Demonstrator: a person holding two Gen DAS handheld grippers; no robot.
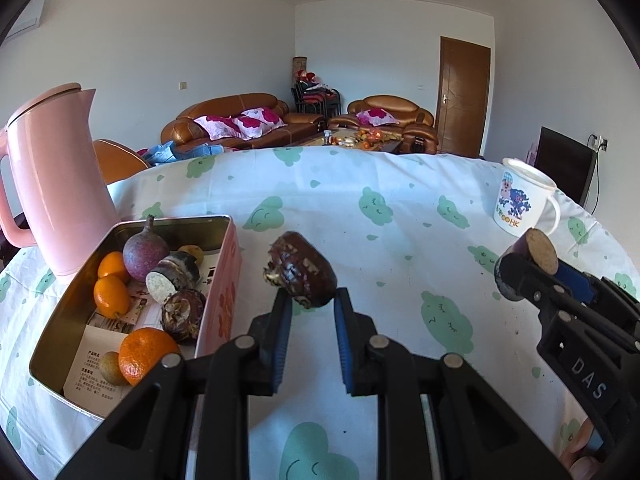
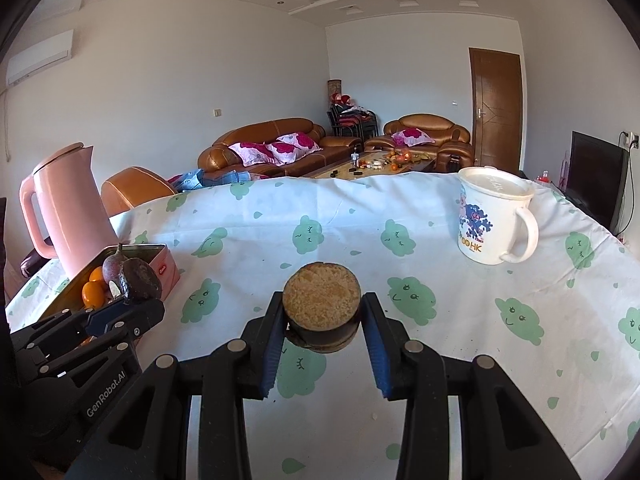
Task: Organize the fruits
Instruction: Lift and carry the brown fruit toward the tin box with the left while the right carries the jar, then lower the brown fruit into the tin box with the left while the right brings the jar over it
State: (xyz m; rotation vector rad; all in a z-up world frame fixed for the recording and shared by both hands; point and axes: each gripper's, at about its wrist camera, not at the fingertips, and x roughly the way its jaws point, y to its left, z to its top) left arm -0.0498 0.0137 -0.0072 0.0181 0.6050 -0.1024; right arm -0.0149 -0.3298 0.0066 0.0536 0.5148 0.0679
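In my left gripper (image 1: 310,300) I hold a dark brown, rough-skinned round fruit (image 1: 302,274), pinched between the two blue pads above the white tablecloth with green cloud faces (image 1: 400,248). My right gripper (image 2: 323,320) is clenched on a dark cut piece with a flat tan face (image 2: 322,300), also lifted over the cloth. Near the left edge of the table stands the open pink metal tin (image 1: 224,280), and the left gripper is just beside its right wall. Inside the tin I see small orange fruits (image 1: 112,296), one bigger orange (image 1: 146,354), a purple round fruit with a stem (image 1: 145,254) and two more dark pieces. Behind the tin stands a pink plastic kettle (image 1: 56,184). Toward the far right corner stands a white mug with a blue cartoon print (image 2: 494,220), well apart from the tin.
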